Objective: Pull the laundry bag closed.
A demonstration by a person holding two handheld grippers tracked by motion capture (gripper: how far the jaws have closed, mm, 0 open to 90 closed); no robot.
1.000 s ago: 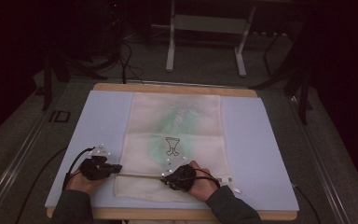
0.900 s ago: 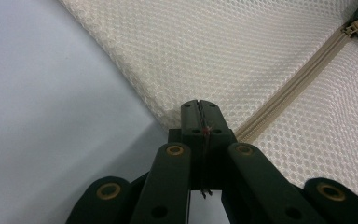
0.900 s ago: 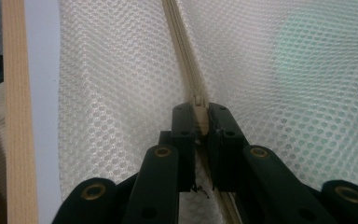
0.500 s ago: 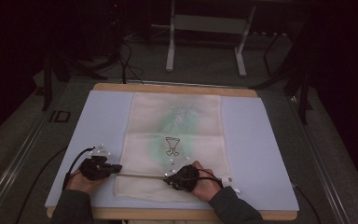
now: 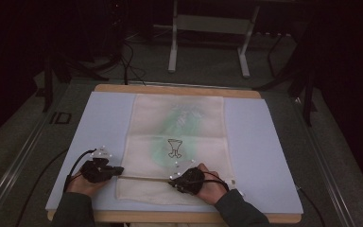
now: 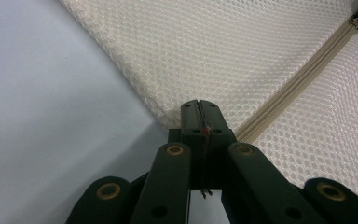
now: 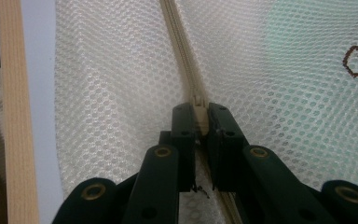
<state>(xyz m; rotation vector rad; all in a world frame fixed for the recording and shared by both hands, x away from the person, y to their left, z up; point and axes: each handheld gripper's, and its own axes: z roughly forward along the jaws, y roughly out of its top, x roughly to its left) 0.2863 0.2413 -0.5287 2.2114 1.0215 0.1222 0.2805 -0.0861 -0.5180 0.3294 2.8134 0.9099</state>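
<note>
A cream mesh bag lies flat on a pale blue mat; something green shows through it, and a small brown goblet print sits on top. A zipper runs across the bag's near end. My left gripper points right, shut on the bag's left edge where the zipper ends. My right gripper points left along the zipper, shut on the beige zipper pull.
The mat covers a wooden table whose edge runs close beside the right gripper. Beyond the table's far side stand a white metal frame and cables on a dark floor. Rails run along both sides of the table.
My right gripper has slid a little to the right along the zipper with the pull in it. The left gripper has stayed put.
</note>
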